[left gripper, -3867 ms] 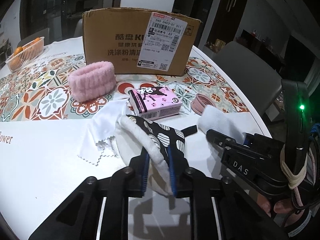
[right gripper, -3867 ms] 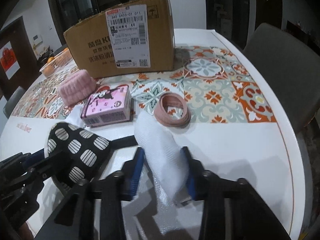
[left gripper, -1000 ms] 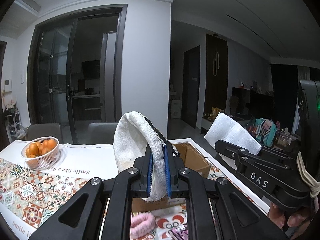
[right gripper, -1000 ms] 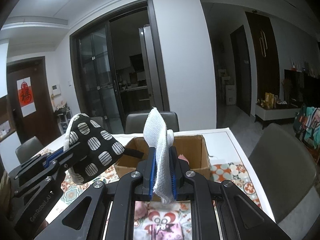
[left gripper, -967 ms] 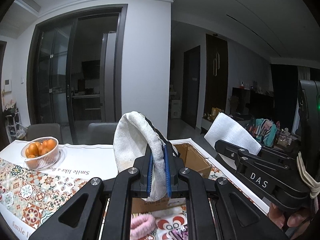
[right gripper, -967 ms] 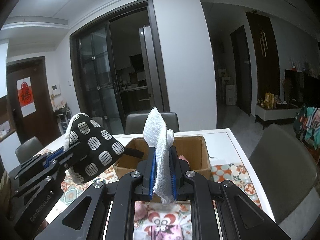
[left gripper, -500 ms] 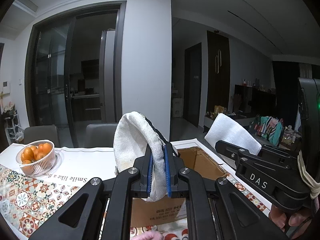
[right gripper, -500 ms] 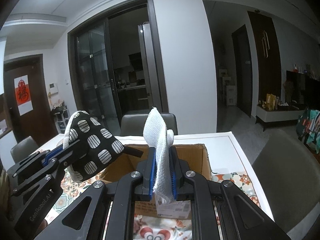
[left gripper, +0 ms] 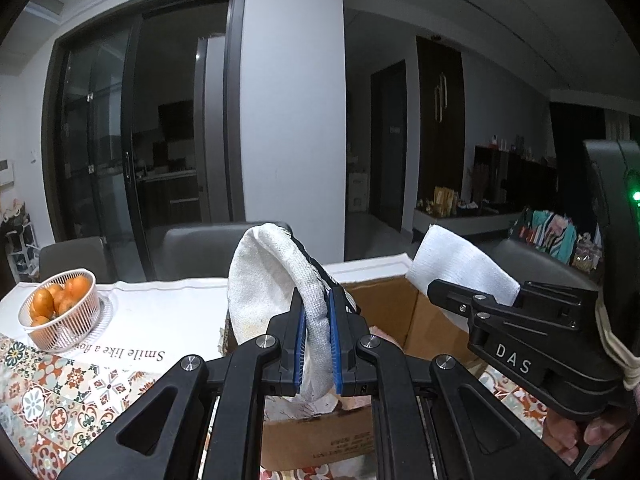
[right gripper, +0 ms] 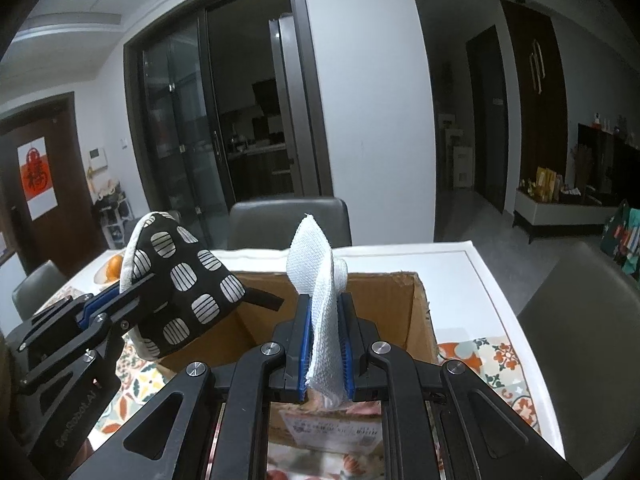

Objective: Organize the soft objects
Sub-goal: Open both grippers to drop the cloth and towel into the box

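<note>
Both cloths carried up from the counter to the box

The left gripper [left gripper: 316, 350] has its jaws clenched on the mitt [left gripper: 272, 280]; the right gripper [right gripper: 324, 354] grips the white cloth [right gripper: 320, 280]. A second ago the box [right gripper: 400, 308] sat lower; now both hover seemingly over its open top, ready to drop

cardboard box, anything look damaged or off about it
The cardboard box has a ragged, torn top rim, most visible at its far right corner. The near wall shows dark scuffs by the torn edge. Otherwise it stands upright and open.
</note>
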Motion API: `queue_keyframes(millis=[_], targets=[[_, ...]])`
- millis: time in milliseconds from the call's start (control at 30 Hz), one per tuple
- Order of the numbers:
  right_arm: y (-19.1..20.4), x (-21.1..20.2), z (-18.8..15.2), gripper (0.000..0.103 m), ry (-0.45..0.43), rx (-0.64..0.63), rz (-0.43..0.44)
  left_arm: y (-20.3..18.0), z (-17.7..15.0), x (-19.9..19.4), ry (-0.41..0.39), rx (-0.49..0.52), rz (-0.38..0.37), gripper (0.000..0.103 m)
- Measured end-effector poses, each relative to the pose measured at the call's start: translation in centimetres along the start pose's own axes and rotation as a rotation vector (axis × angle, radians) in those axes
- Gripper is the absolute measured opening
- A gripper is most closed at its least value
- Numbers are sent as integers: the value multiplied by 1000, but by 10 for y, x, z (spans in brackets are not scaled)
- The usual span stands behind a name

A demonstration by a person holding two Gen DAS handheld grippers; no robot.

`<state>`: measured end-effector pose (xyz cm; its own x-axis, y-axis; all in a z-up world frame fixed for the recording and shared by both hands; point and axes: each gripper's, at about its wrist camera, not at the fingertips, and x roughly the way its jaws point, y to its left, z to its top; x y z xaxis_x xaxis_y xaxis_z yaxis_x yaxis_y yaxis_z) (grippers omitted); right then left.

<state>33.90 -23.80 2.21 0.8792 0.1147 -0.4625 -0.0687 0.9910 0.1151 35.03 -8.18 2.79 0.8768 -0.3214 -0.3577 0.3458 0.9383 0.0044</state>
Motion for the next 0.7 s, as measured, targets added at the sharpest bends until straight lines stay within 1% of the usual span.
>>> queue_keyframes(millis=[167, 333, 367, 433, 500, 533, 567, 600, 667, 700], targets=[[-5, 22, -2, 14, 49, -5, -15, -1, -5, 25, 66, -2, -12, 12], [-15, 39, -5, 15, 100, 18, -8, -7, -9, 40, 110, 36, -14, 13], [-17, 42, -6, 16, 110, 24, -5, -9, -9, 41, 115, 42, -15, 13], [-22, 48, -7, 21, 129, 34, 0, -12, -9, 44, 122, 59, -15, 14], [-22, 50, -9, 38, 137, 40, -4, -13, -10, 44, 127, 72, -12, 20], [-24, 51, -9, 41, 136, 43, -5, -14, -10, 44, 125, 75, -9, 31], [-25, 51, -9, 44, 133, 44, -7, -15, -10, 43, 124, 75, -6, 38], [-26, 51, -10, 47, 131, 43, -9, -15, -9, 43, 121, 75, -6, 47], [-27, 50, -9, 53, 125, 47, -10, -15, -8, 41, 115, 79, -1, 49], [-27, 47, -9, 54, 117, 49, -11, -16, -7, 41, 111, 82, 7, 49]])
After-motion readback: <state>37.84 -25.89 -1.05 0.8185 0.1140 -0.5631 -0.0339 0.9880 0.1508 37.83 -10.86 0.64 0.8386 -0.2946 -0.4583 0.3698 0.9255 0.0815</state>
